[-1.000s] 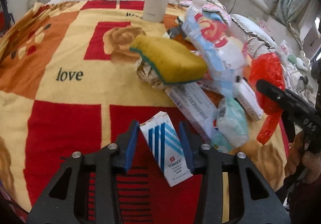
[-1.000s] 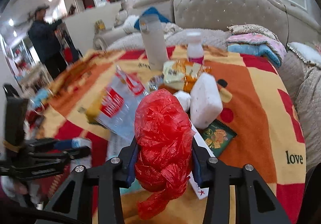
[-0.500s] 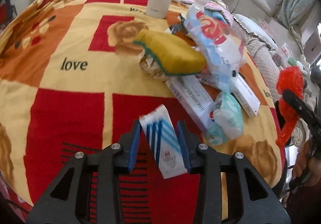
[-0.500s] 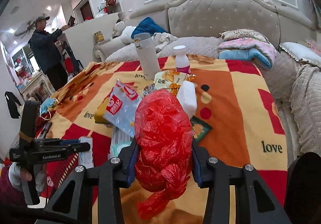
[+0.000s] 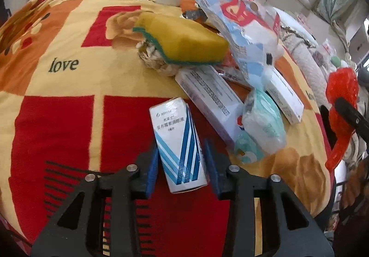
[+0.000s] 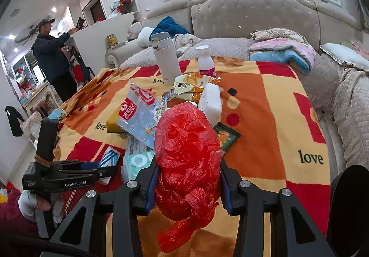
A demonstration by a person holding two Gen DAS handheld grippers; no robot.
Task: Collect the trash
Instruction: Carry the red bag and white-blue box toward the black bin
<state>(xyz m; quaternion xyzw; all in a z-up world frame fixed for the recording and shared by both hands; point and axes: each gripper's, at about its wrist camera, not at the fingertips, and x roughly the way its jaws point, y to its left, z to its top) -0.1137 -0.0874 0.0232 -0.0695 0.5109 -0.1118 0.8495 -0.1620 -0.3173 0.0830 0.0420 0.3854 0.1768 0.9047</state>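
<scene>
My left gripper is shut on a small white box with blue stripes and holds it over the red and yellow blanket. My right gripper is shut on a crumpled red plastic bag, which also shows at the right edge of the left wrist view. The left gripper shows at the lower left of the right wrist view. A pile of trash lies ahead: a yellow sponge, a clear printed bag, long white boxes and a tissue pack.
A grey flask and a small white bottle stand at the blanket's far end. A white block, snack wrappers and a green packet lie nearby. A person stands at the left, beyond the bed.
The left gripper has closed on the striped box and lifted it, turning it more upright. The right gripper has pulled back from the pile with the red bag.
</scene>
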